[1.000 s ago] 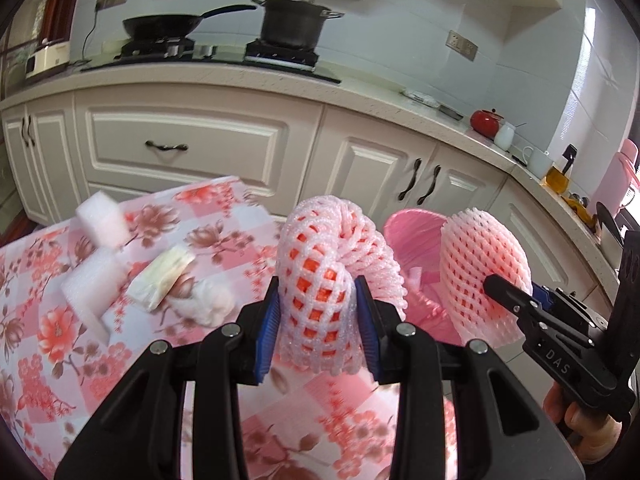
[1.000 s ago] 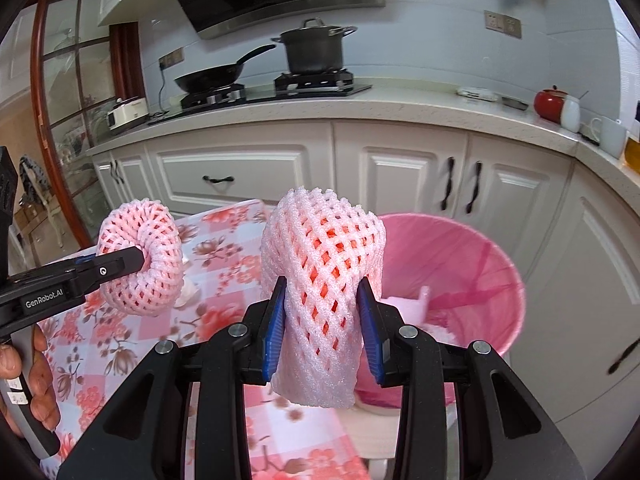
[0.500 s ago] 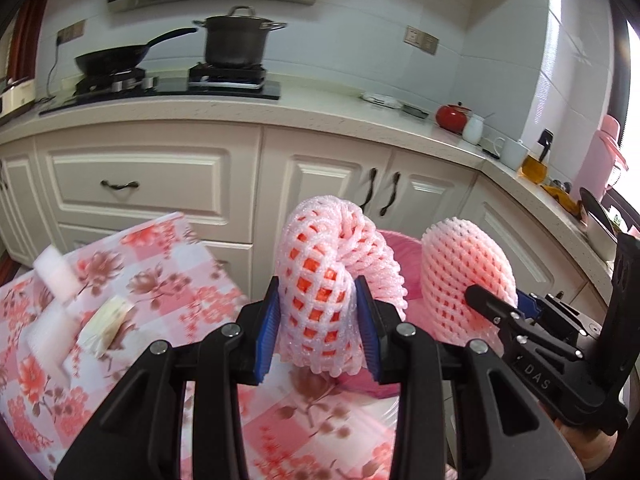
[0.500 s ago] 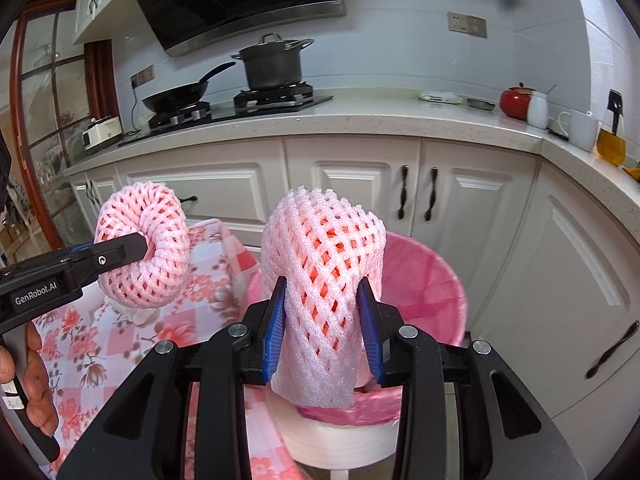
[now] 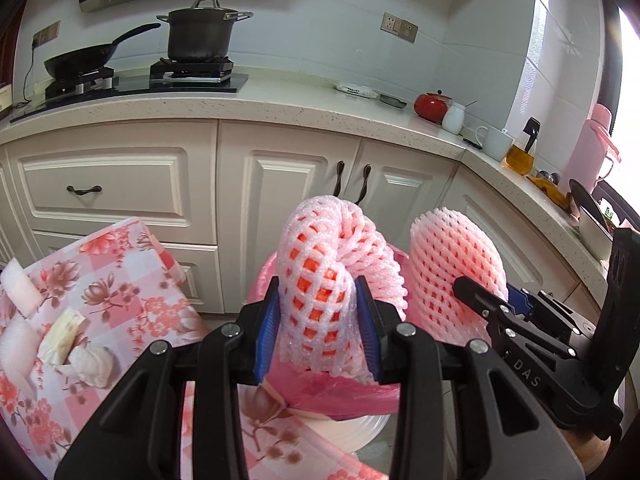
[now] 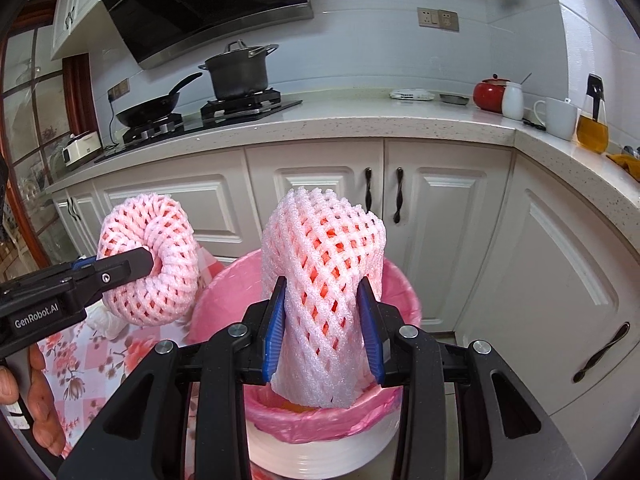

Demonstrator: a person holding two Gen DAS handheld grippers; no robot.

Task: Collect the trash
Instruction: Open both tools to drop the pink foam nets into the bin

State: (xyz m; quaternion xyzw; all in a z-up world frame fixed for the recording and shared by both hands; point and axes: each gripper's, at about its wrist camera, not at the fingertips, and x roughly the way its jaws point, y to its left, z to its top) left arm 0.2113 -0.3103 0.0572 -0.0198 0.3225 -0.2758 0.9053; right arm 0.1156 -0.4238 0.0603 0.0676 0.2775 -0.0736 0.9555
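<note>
My left gripper is shut on a pink foam fruit net, curled into a ring, held over the near rim of a white bin with a pink liner. My right gripper is shut on a second pink foam net, held upright above the bin's pink liner. Each view shows the other gripper with its net: the right one beside mine, the left one over the bin's left edge.
A table with a pink floral cloth stands left of the bin, carrying white foam pieces, a wrapper and a crumpled tissue. White cabinets and a counter with a stove, pot and pan lie behind.
Both grippers have moved right from over the table to over the bin, still holding their nets. The table has slid to the left of both views.
</note>
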